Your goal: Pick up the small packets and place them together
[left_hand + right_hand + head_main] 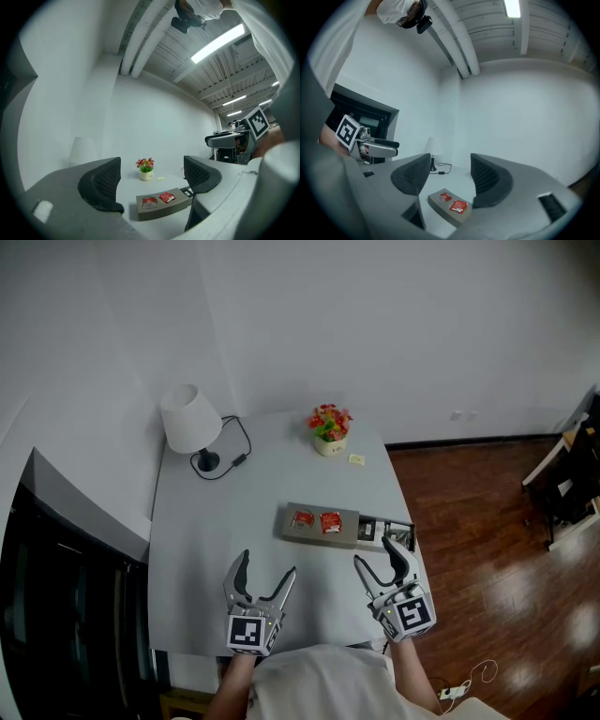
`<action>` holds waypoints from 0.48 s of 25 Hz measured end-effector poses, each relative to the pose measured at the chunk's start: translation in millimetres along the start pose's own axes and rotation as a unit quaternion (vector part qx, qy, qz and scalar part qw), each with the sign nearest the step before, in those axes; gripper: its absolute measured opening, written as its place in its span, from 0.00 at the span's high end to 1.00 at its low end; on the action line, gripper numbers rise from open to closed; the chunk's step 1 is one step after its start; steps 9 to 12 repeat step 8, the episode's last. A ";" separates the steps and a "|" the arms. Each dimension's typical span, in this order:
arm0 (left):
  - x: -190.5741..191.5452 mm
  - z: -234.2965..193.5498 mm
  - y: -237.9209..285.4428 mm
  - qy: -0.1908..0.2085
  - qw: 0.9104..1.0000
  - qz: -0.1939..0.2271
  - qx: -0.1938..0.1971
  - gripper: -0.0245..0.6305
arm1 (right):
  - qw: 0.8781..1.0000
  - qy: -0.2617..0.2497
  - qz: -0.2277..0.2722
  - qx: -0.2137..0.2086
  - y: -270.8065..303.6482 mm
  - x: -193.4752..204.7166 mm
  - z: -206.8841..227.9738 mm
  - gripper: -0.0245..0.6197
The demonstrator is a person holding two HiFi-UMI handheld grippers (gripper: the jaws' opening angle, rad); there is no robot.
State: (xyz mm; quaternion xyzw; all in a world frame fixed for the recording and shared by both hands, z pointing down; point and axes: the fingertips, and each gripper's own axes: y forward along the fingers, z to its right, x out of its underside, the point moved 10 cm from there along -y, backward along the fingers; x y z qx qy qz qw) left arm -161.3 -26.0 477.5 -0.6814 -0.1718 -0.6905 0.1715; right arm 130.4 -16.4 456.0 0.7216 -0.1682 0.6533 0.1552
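Observation:
Two small red packets [302, 518] [330, 521] lie side by side on a flat grey tray [349, 532] in the middle of the white table. The left gripper view shows the same packets [149, 202] [166, 197] ahead on the tray [161, 213], and the right gripper view shows them [444, 197] [459, 206] too. My left gripper [267, 566] hovers at the table's near edge, open and empty [152, 180]. My right gripper [375, 554] is just short of the tray's right end, open with nothing between its jaws [450, 180].
A white lamp [190, 418] with a black cable stands at the far left. A small flower pot [329, 427] and a pale yellow scrap [356, 459] sit at the far side. A dark holder [396, 532] adjoins the tray's right end, near the table edge above the wooden floor [487, 521].

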 end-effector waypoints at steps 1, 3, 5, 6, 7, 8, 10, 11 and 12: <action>-0.3 -0.7 0.3 0.000 1.000 0.000 0.000 0.34 | 1.000 -0.001 0.002 0.002 -0.2 -1.2 1.3 0.52; 1.9 -3.4 0.6 -0.001 1.000 0.001 -0.003 0.34 | 1.000 -0.002 0.002 0.005 -0.1 -1.9 3.2 0.52; 4.1 -5.4 0.0 -0.003 1.000 -0.002 -0.006 0.34 | 1.000 -0.001 -0.001 0.006 -0.5 -1.1 4.4 0.52; 4.5 -6.0 -0.4 -0.003 1.000 -0.003 -0.006 0.34 | 1.000 0.000 -0.002 0.007 -1.0 -0.7 4.8 0.52; 4.6 -6.4 -0.9 -0.002 1.000 -0.004 -0.005 0.34 | 1.000 0.001 -0.003 0.007 -1.5 -0.3 5.2 0.52; 4.5 -6.9 -1.3 -0.001 1.000 -0.006 -0.005 0.34 | 1.000 0.002 -0.004 0.008 -2.1 -0.1 5.5 0.52; 4.5 -6.9 -1.3 -0.001 1.000 -0.006 -0.005 0.34 | 1.000 0.002 -0.004 0.008 -2.1 -0.1 5.5 0.52; 4.5 -6.9 -1.3 -0.001 1.000 -0.006 -0.005 0.34 | 1.000 0.002 -0.004 0.008 -2.1 -0.1 5.5 0.52; 4.5 -6.9 -1.3 -0.001 1.000 -0.006 -0.005 0.34 | 1.000 0.002 -0.004 0.008 -2.1 -0.1 5.5 0.52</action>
